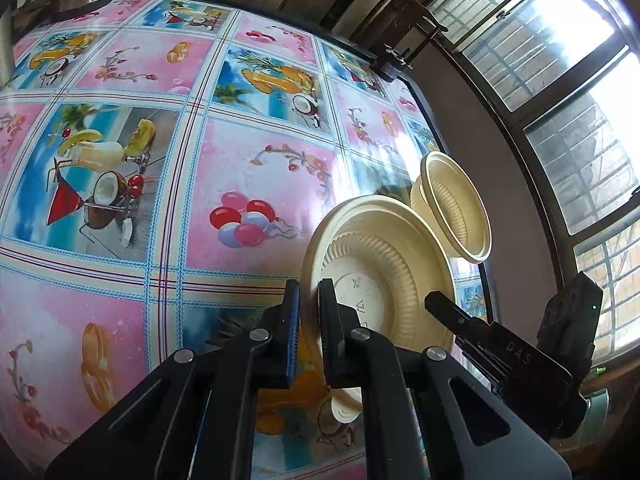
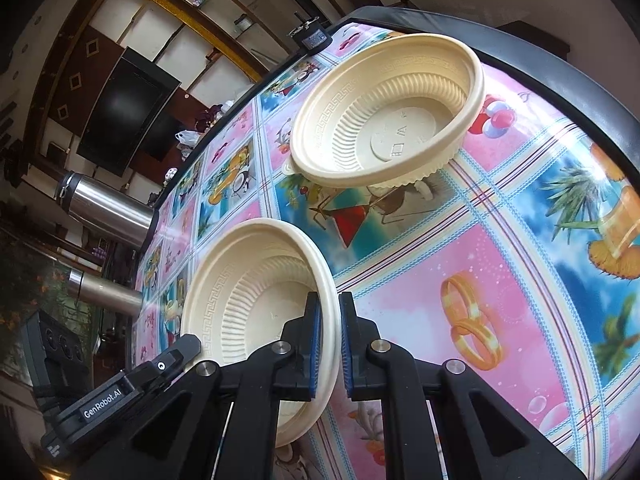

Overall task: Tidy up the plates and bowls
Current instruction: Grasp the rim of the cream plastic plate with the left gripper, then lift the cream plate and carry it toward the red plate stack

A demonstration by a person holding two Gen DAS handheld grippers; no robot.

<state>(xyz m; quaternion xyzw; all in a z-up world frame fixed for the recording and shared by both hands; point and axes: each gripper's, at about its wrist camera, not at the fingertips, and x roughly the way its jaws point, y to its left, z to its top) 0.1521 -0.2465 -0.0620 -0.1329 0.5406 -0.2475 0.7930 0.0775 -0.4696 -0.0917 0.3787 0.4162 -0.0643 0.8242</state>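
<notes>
A cream ribbed bowl (image 1: 384, 264) (image 2: 256, 304) hangs tilted on its edge above the fruit-print tablecloth (image 1: 168, 184). My left gripper (image 1: 314, 320) is shut on one side of its rim. My right gripper (image 2: 330, 336) is shut on the opposite side; in the left wrist view its finger (image 1: 440, 306) shows at the bowl's right. The left gripper's tip (image 2: 188, 348) shows at the bowl's lower left in the right wrist view. A second cream bowl (image 1: 456, 208) (image 2: 388, 120) rests on the table beyond, with the lip of another dish (image 2: 288, 168) showing under it.
Two steel flasks (image 2: 108, 208) (image 2: 104, 296) stand at the far table edge. A black clamp device (image 1: 390, 64) (image 2: 310, 38) sits on the table rim near the barred window (image 1: 560, 80). A small cream piece (image 1: 344, 404) lies below the held bowl.
</notes>
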